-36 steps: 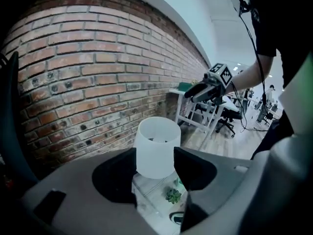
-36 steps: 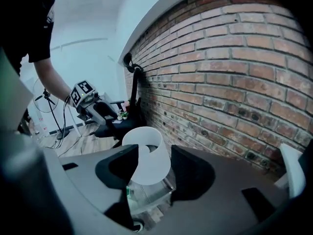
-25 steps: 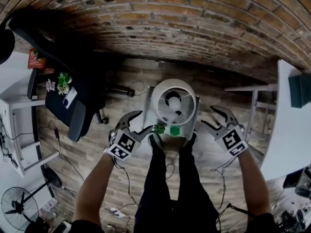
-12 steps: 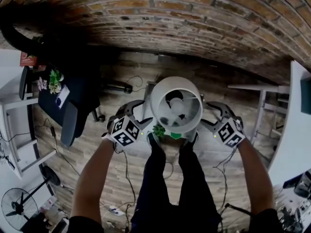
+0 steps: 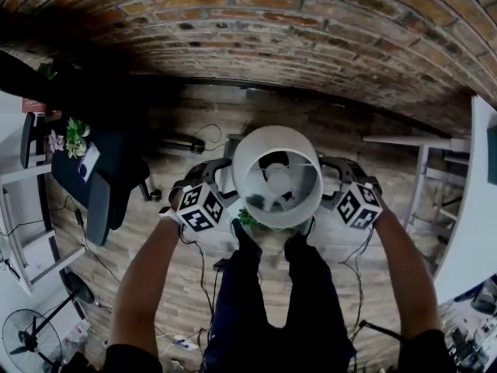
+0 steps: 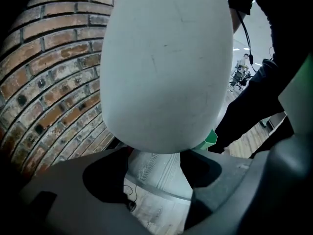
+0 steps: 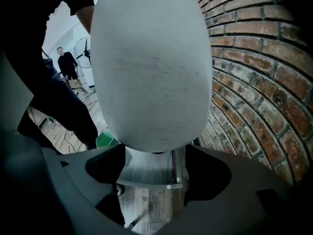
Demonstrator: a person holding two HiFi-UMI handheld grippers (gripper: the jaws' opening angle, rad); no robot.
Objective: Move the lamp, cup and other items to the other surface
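The left gripper (image 5: 220, 182) and right gripper (image 5: 331, 180) are descending beside the lamp (image 5: 277, 177), jaws spreading wide, nothing gripped, readying its lift.

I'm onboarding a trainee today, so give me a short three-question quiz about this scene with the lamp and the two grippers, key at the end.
1. True or false: in the head view the lampshade sits between the left gripper and the right gripper.
2. Multiple choice: the wall behind the lampshade is A) tiled, B) brick, C) glass.
3. Fill in: the cup showing below the lampshade in the gripper views is ____.
Key: 1 true; both grippers' jaws have just been opening and stand apart, lampshade ahead of them, nothing clamped. 2 B. 3 green.
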